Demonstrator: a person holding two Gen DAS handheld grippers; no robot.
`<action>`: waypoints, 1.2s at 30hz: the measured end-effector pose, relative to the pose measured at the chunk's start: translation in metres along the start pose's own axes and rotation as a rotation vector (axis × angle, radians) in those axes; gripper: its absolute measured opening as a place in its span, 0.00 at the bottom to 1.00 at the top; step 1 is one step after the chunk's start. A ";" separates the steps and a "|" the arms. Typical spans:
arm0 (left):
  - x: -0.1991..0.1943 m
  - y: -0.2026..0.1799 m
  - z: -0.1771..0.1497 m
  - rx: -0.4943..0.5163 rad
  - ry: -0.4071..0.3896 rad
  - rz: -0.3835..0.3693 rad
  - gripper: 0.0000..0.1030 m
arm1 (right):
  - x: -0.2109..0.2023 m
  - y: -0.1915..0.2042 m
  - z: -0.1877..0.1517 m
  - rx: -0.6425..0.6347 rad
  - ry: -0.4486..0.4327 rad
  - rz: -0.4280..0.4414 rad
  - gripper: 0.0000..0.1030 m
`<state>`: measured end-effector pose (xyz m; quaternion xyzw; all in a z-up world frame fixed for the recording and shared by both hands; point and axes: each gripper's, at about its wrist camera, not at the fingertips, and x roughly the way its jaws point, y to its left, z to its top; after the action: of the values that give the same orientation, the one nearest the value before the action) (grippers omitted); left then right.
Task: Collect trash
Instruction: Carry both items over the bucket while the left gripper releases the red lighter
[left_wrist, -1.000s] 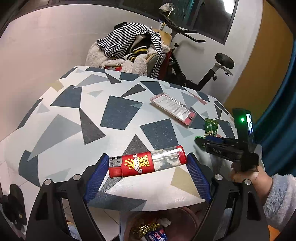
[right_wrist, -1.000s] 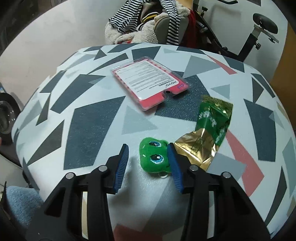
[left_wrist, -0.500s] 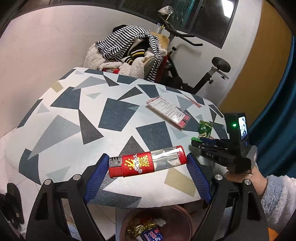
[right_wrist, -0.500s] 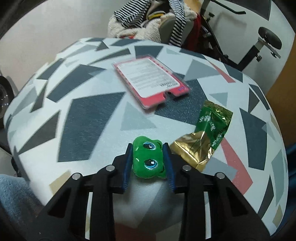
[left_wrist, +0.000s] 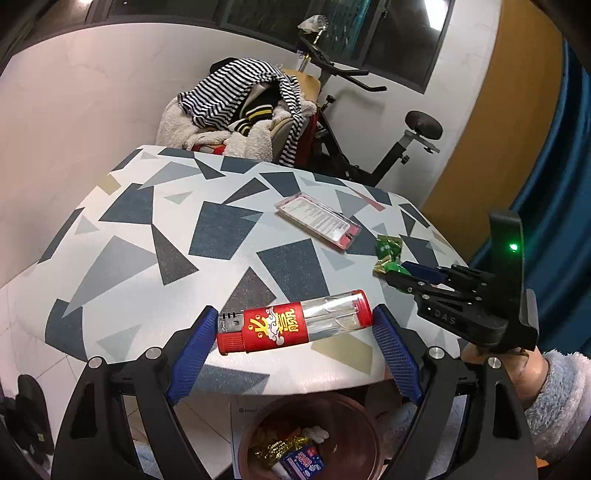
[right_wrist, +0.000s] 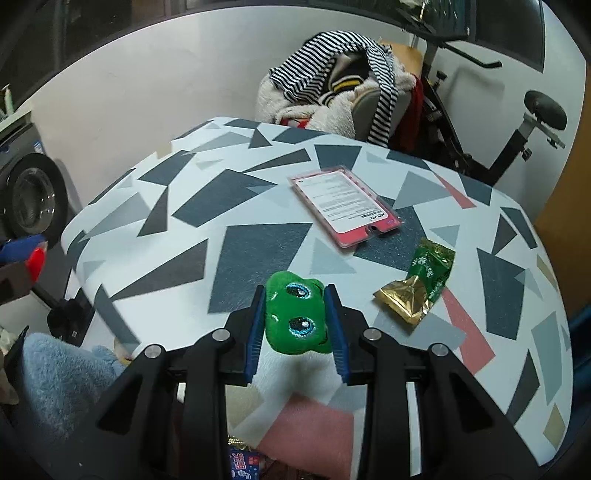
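My left gripper is shut on a red and clear lighter, held crosswise above the table's near edge and over a brown bin that holds wrappers. My right gripper is shut on a green plush frog and holds it lifted above the table; it also shows in the left wrist view. A green and gold wrapper lies on the table to the right of the frog. A pink-edged card pack lies further back.
The table has a grey and blue triangle pattern. Behind it stand a chair piled with striped clothes and an exercise bike. A washing machine is at the left.
My right gripper has closed on the green frog and lifted it off the table. My left gripper has pulled back and up with the lighter, showing more of the bin below.
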<state>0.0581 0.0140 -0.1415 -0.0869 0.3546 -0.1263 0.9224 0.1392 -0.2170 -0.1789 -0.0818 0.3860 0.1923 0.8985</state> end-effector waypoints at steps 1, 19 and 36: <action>-0.001 -0.001 -0.001 0.006 0.001 -0.002 0.80 | -0.003 0.002 -0.002 -0.002 -0.003 0.001 0.33; 0.009 -0.022 -0.067 0.056 0.182 -0.079 0.80 | -0.061 0.023 -0.099 0.035 -0.045 0.074 0.33; 0.021 -0.034 -0.084 0.051 0.244 -0.109 0.88 | -0.061 0.019 -0.132 0.076 -0.013 0.083 0.33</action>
<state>0.0107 -0.0303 -0.2084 -0.0667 0.4556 -0.1947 0.8661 0.0057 -0.2558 -0.2262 -0.0303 0.3903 0.2149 0.8947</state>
